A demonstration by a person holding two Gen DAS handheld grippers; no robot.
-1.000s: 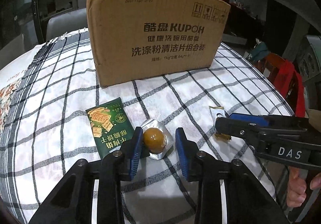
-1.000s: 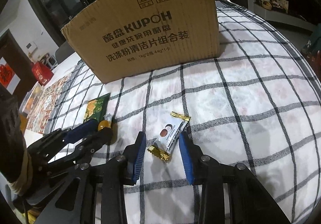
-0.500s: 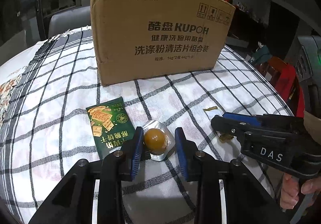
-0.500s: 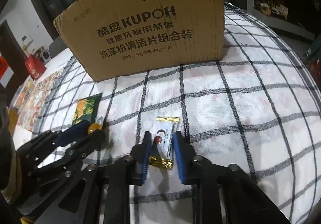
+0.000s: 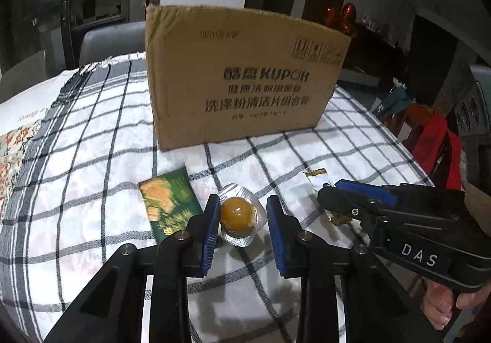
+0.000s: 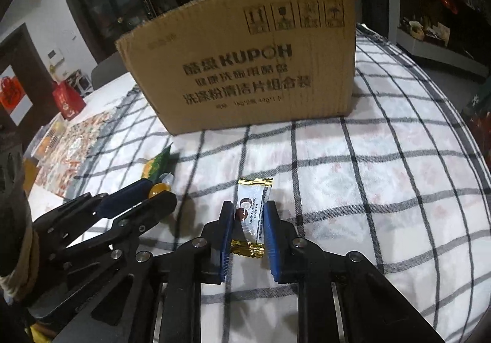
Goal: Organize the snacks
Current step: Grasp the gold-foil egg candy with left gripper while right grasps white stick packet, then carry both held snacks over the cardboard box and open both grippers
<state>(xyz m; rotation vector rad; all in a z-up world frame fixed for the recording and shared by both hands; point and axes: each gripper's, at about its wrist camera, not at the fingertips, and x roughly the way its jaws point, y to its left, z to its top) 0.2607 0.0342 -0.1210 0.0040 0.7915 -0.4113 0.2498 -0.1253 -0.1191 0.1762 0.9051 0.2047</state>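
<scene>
In the lower centre of the right wrist view, the right gripper is clenched on a white candy bar with gold ends, which lies on the checked tablecloth below the cardboard box. In the left wrist view, the left gripper brackets an amber sweet in a foil blister at lower centre, left pad touching it and right pad apart, beside a green cracker packet.

Right gripper clamps the candy packet near the cardboard box.
</scene>
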